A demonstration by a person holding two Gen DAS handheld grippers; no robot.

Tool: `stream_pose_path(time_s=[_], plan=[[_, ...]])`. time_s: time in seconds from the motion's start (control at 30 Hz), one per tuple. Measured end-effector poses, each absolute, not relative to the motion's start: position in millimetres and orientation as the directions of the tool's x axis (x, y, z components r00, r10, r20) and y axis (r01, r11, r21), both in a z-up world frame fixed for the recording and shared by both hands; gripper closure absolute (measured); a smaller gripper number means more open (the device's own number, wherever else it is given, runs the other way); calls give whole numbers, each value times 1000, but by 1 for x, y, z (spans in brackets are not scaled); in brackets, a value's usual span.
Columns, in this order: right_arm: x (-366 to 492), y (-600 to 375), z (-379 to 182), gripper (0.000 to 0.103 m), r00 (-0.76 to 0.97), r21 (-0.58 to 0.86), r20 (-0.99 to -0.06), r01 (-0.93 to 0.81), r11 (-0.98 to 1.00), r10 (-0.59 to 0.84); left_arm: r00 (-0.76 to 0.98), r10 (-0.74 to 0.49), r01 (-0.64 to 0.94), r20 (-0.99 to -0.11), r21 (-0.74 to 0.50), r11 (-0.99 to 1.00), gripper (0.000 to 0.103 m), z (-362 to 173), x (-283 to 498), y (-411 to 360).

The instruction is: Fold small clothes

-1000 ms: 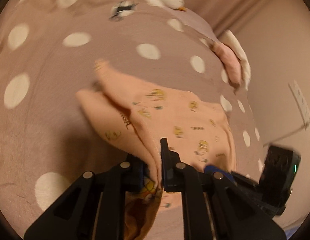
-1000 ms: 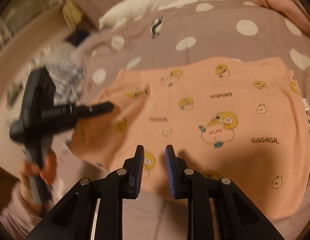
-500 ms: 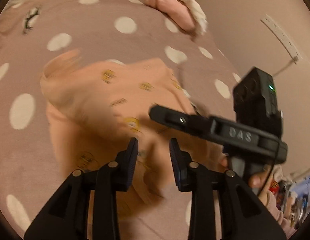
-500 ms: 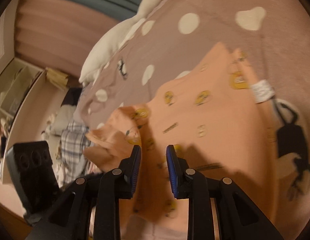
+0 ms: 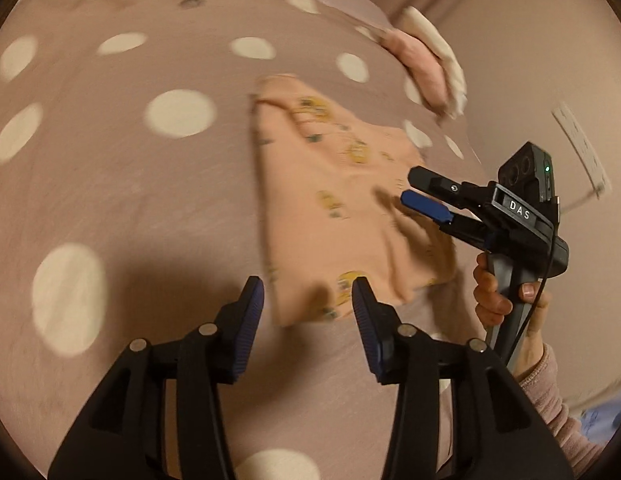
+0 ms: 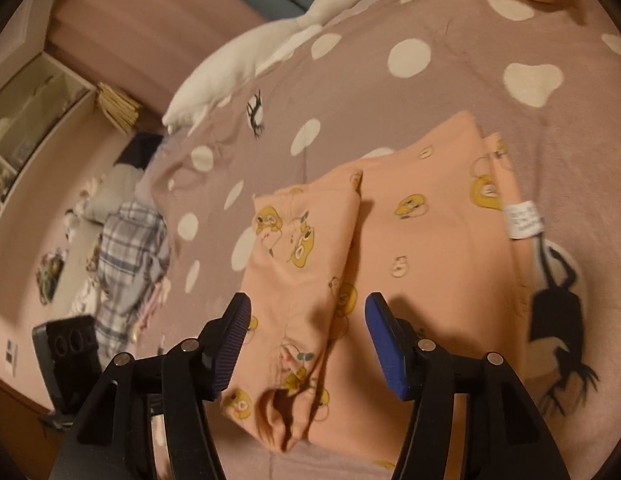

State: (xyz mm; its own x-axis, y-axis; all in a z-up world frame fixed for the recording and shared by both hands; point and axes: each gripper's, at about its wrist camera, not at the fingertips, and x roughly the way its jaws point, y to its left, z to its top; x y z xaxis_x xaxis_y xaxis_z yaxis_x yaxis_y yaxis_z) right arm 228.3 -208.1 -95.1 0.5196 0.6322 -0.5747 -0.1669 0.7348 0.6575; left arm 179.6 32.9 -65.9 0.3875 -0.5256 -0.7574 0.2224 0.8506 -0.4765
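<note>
The peach cotton garment printed with yellow ducks (image 6: 422,248) lies on the mauve polka-dot bedspread (image 5: 122,184), one side already folded over. Left gripper (image 5: 306,300) and right gripper (image 6: 306,320) are both opening, gripping nothing. Further folds probably remain.

A small peach cotton garment printed with yellow ducks (image 6: 414,248) lies folded flat on the spotted bedspread, white label showing.

L gripper (image 5: 308,306) & R gripper (image 6: 306,336) both angled down, jaws opening, nothing gripped btwn pads.
</note>
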Motion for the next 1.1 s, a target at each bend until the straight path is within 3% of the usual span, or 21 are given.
stream_pose_path(time_s=[0.1,0.23,0.57,0.7,0.73,0.77,0.8,0.87,1.1], plan=[[241,-198,-105,43,478,676,-592,-142,723,648,407,-536,193,-739,-504,842,54,-68,172,46],[249,-191,-115,43,460,646,-639,-112,755,616,432,-566,161,-702,-557,815,42,-71,164,59],[259,-167,-111,43,444,608,-657,-166,776,610,422,-595,121,-684,-608,785,42,-85,152,78],[268,-172,-118,44,453,666,-622,-124,736,639,417,-594,115,-688,-609,785,42,-88,149,79],[267,-173,-118,47,458,667,-619,-123,735,638,414,-594,112,-690,-608,786,42,-89,149,79],[266,-173,-117,56,465,656,-623,-127,744,629,412,-592,109,-693,-608,787,42,-89,149,79],[264,-172,-116,72,468,645,-628,-134,752,622,411,-591,106,-694,-607,787,42,-90,148,79],[259,-169,-114,85,474,625,-631,-158,764,614,410,-589,104,-697,-605,789,42,-89,147,78],[250,-184,-88,92,558,601,-589,-182,778,585,410,-578,114,-706,-589,800,42,-82,146,73]])
